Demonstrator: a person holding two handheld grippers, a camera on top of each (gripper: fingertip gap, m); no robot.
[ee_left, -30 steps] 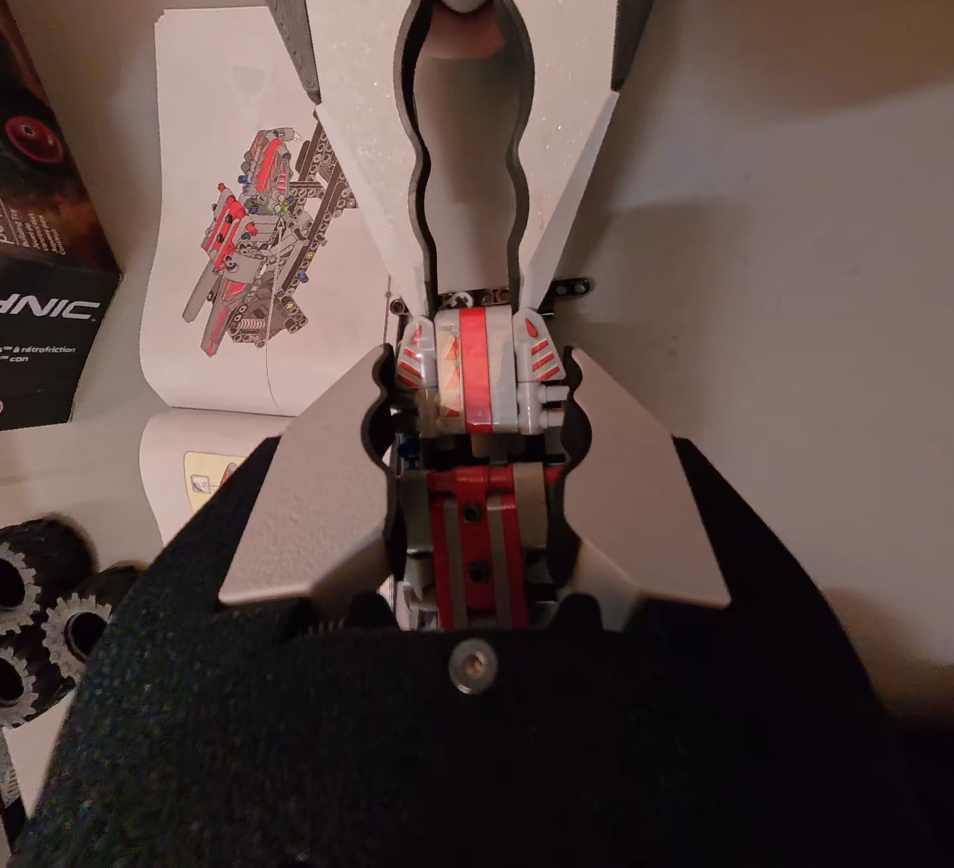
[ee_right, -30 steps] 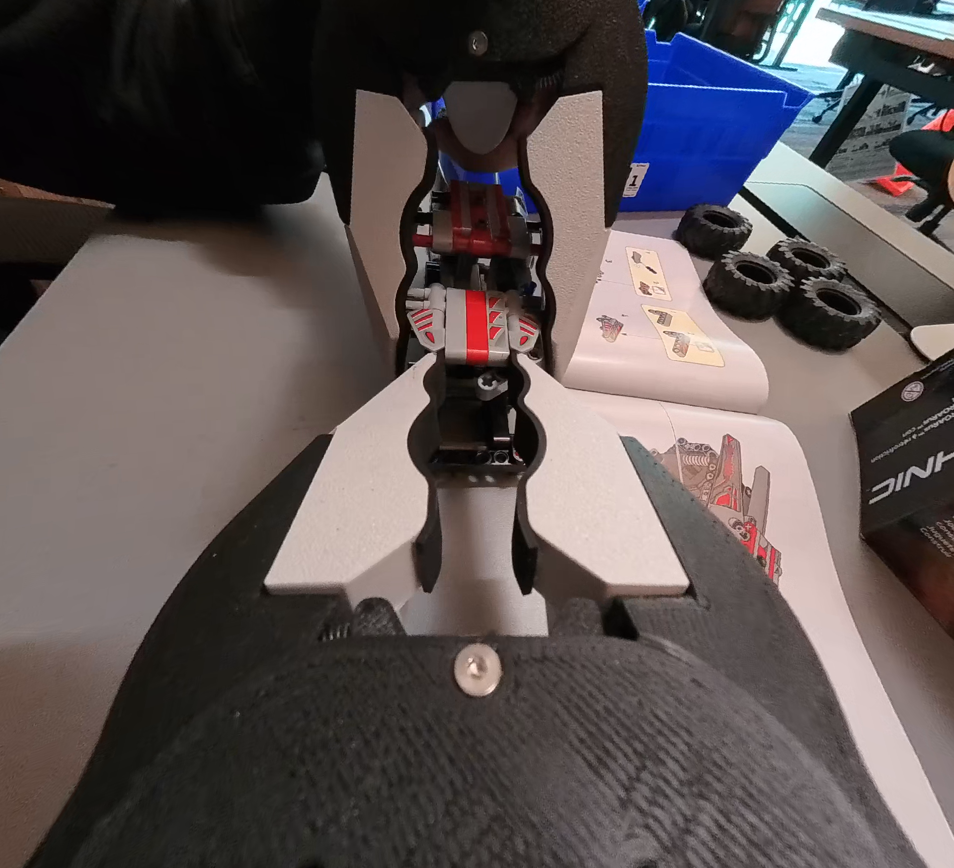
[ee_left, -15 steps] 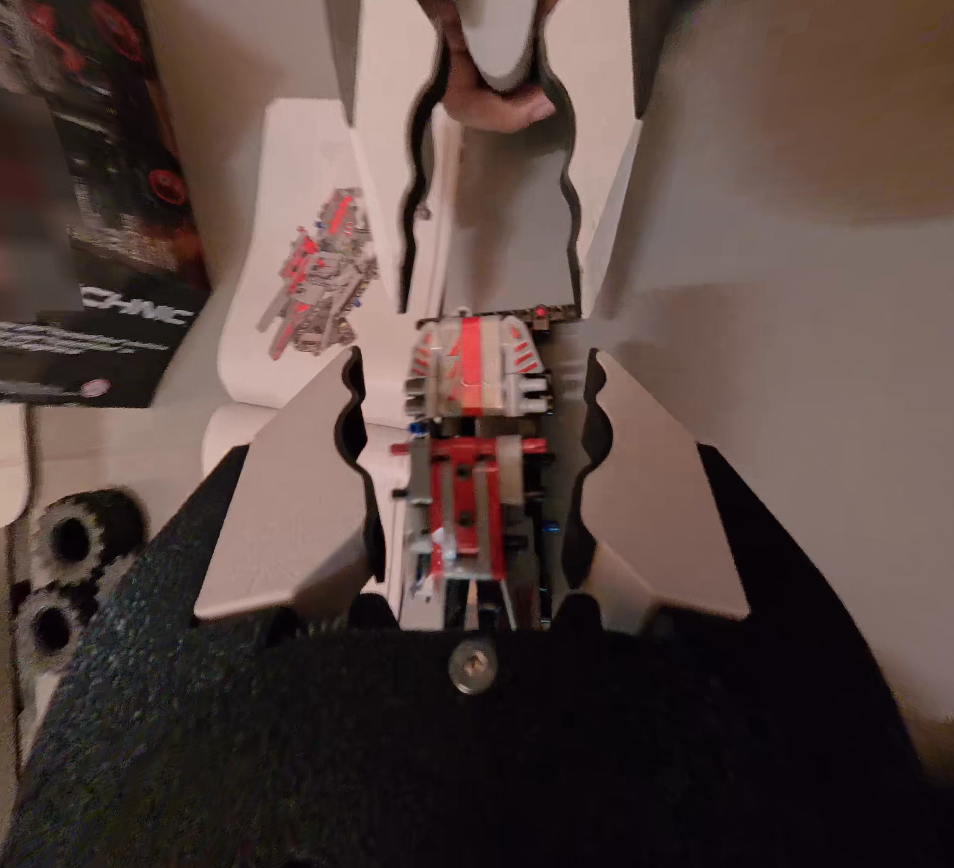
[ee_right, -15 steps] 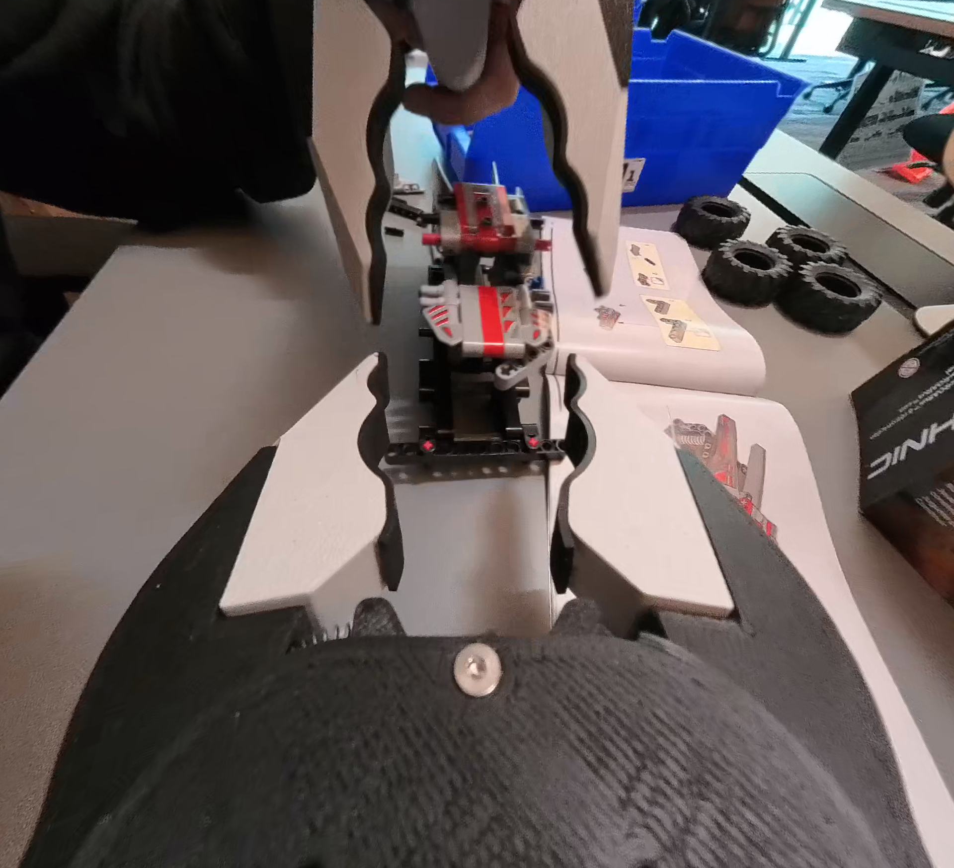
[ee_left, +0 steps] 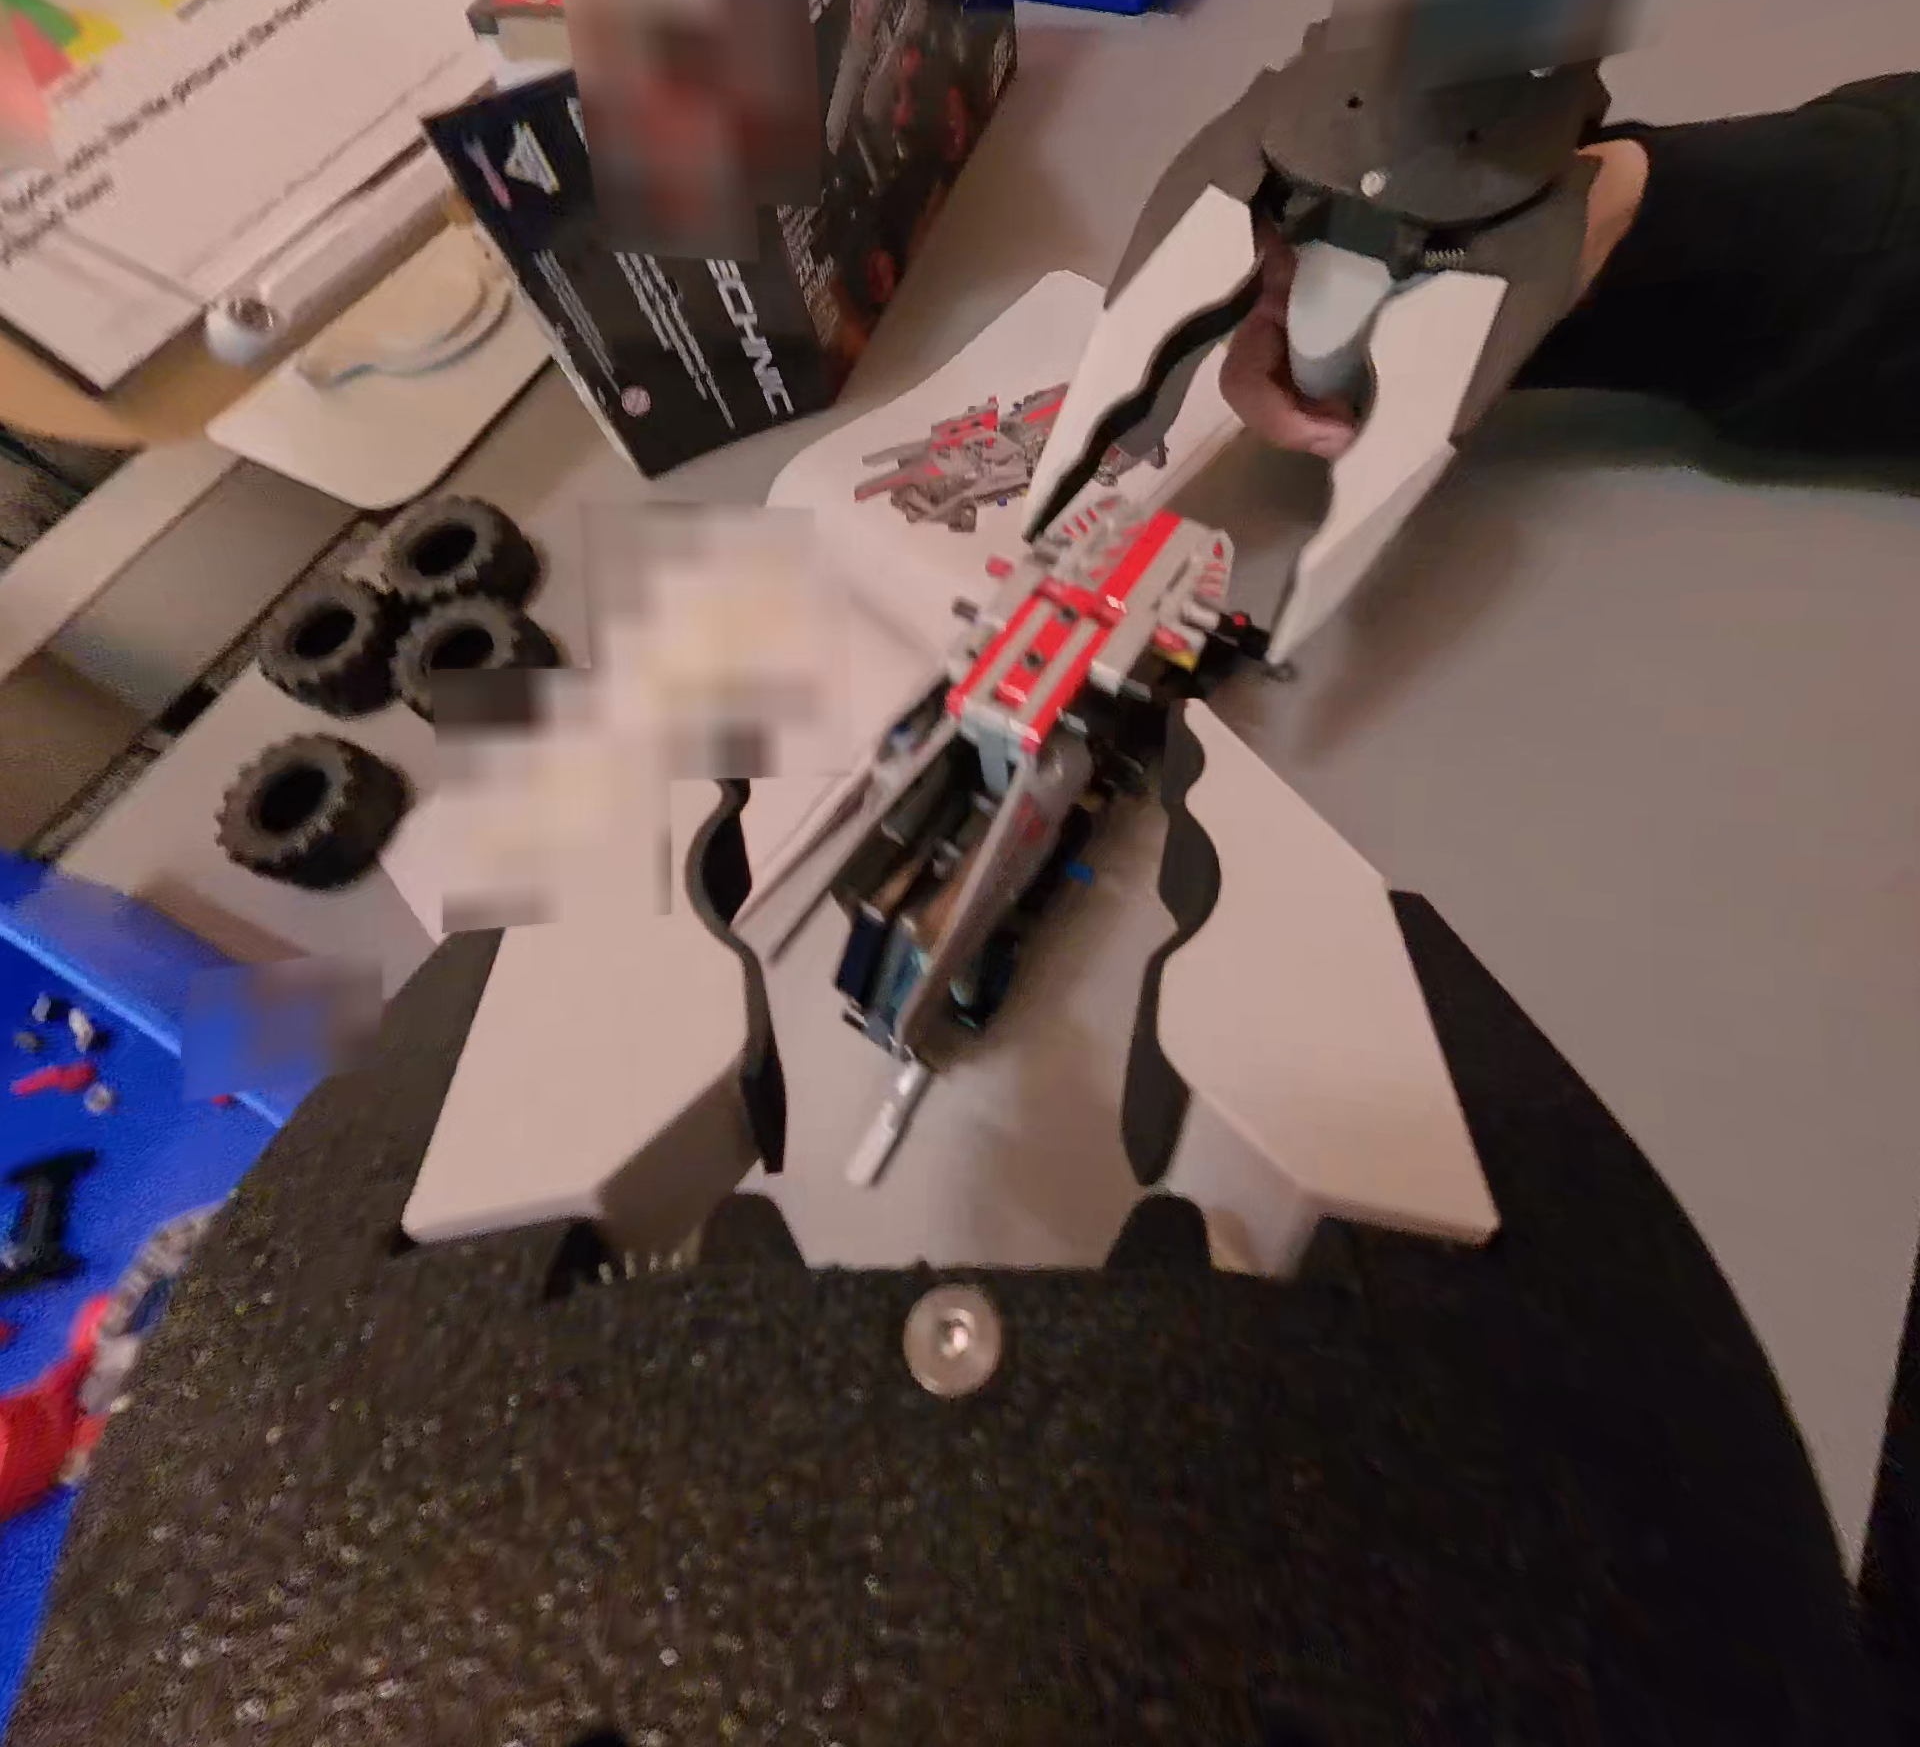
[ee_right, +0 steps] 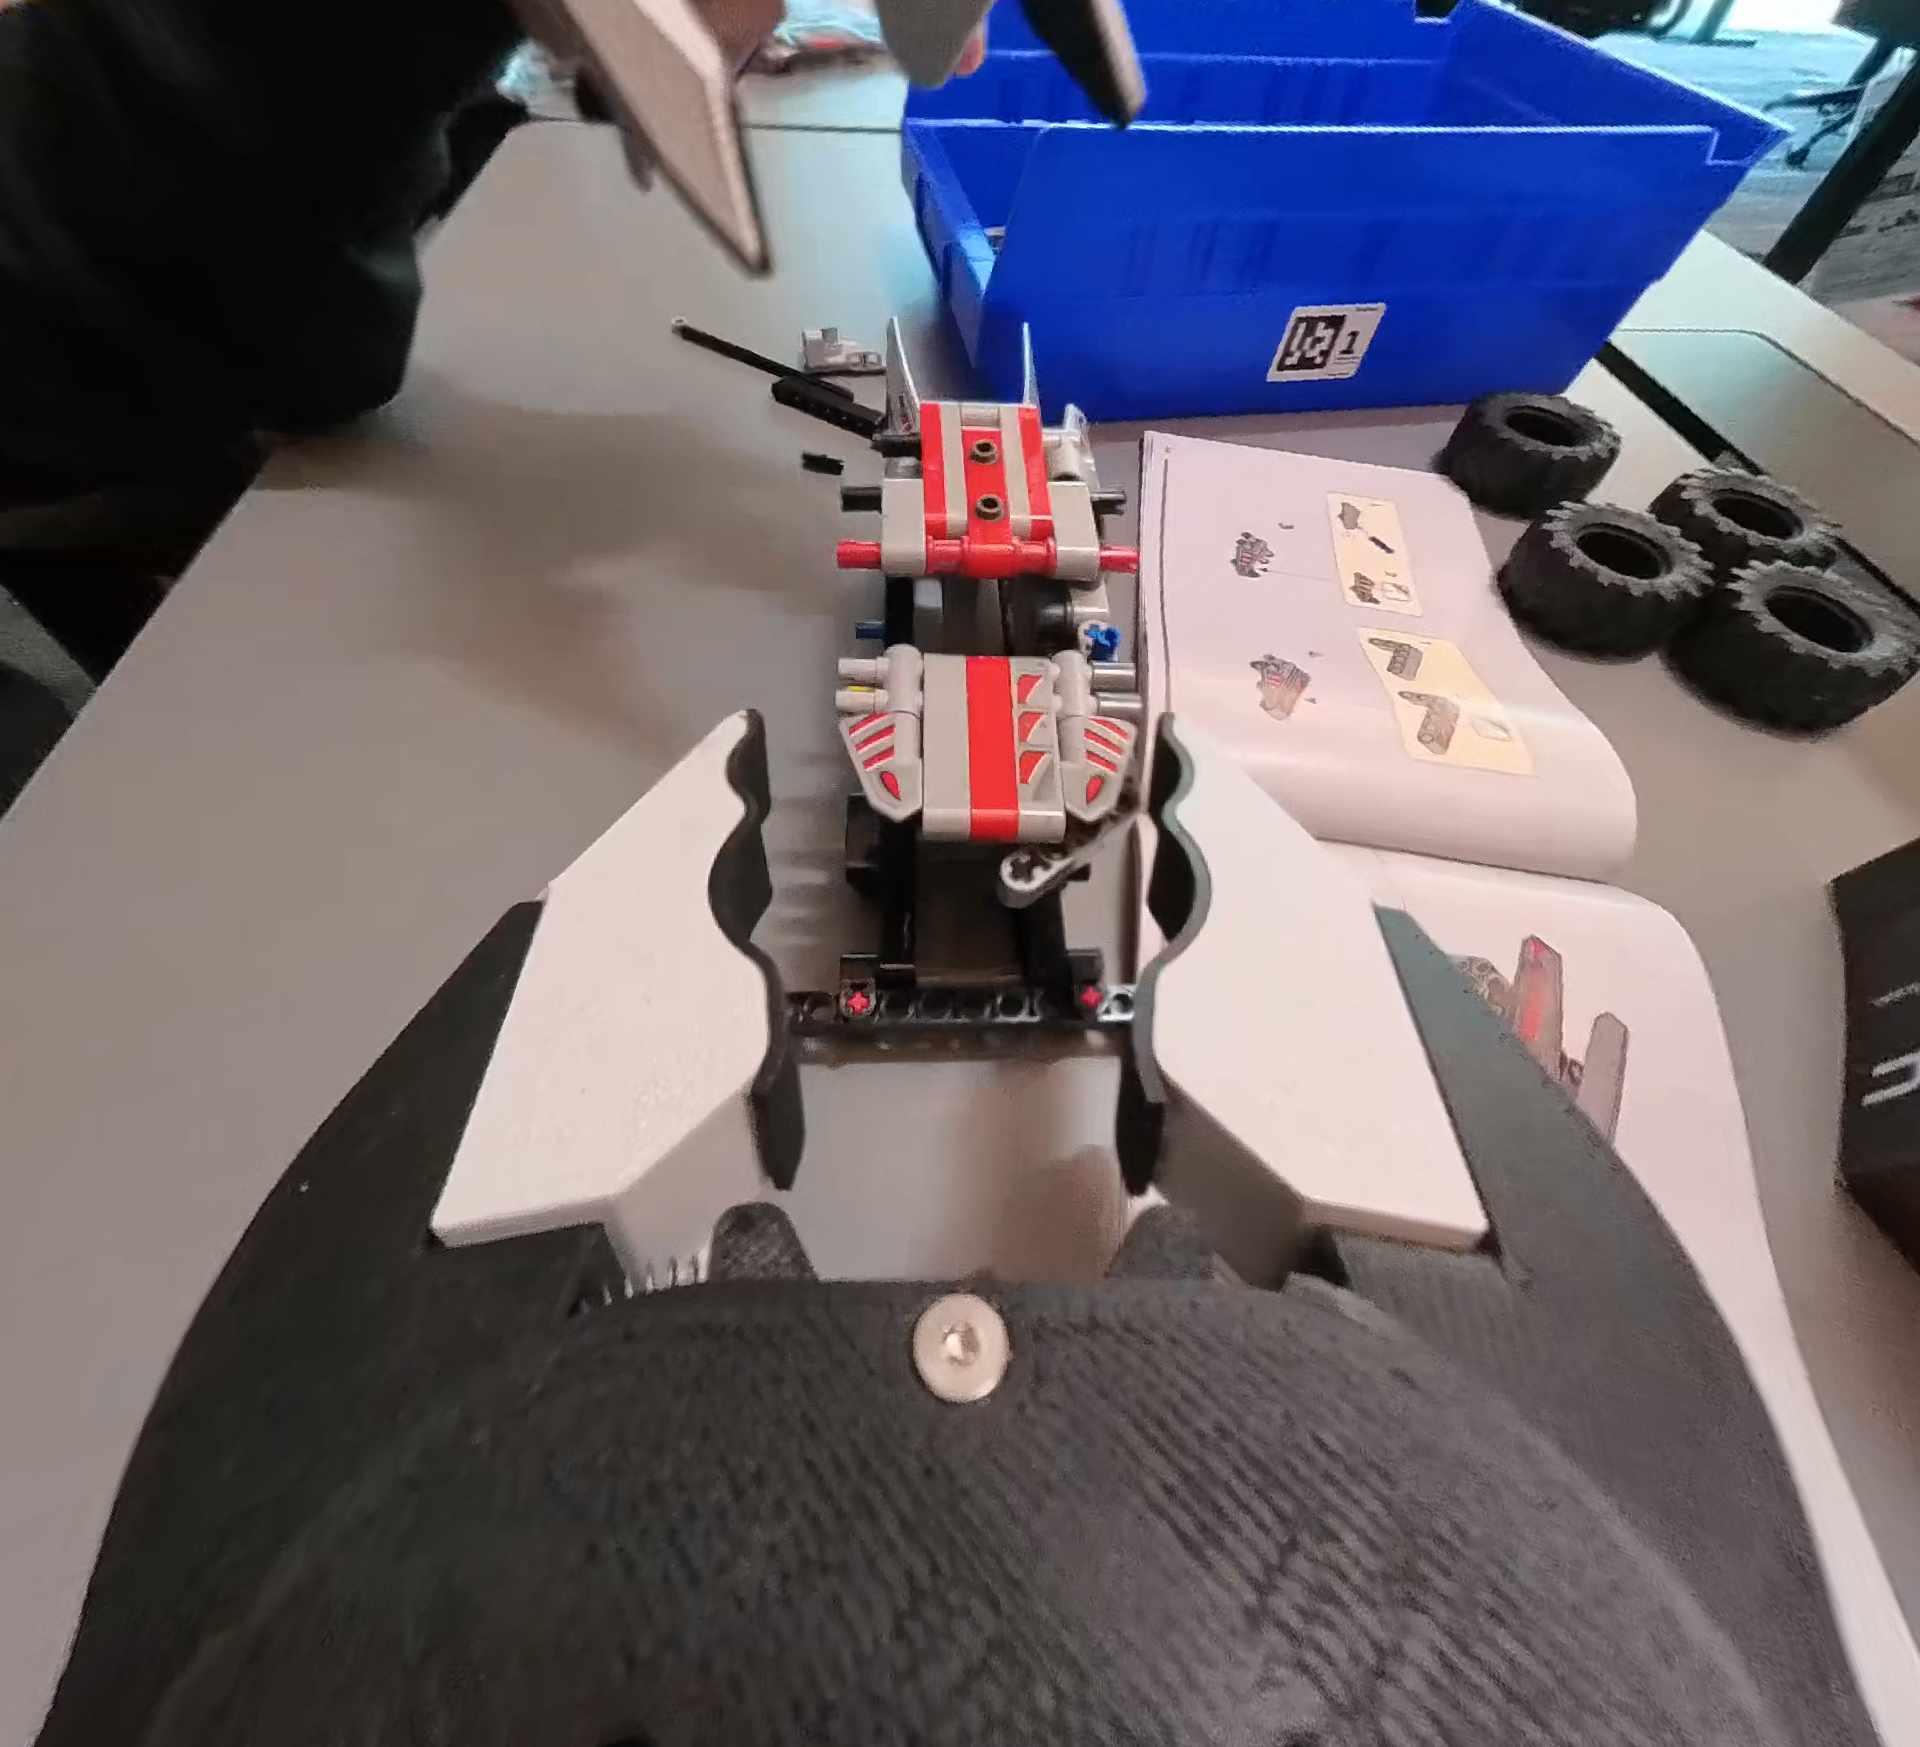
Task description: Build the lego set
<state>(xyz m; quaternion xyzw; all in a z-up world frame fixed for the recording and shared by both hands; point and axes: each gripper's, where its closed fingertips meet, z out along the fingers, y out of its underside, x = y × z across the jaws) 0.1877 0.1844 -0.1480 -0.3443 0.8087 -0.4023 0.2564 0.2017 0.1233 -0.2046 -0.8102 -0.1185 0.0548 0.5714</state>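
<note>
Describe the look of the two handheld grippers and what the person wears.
Both the left gripper and right gripper have a speckled black body with a silver screw, pale grey wedge fingers and wavy black inner pads. The person's sleeve is black.

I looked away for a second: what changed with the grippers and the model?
Both hand-held grippers let go of the model. The left opened and lifted back; the right opened and drew back slightly. The model now rests free on the table. Tyres, booklet and bin stayed put.

Blue bin (ee_right: 1299, 243), grey table (ee_right: 416, 658), printed paper sheet (ee_left: 208, 35)
</note>
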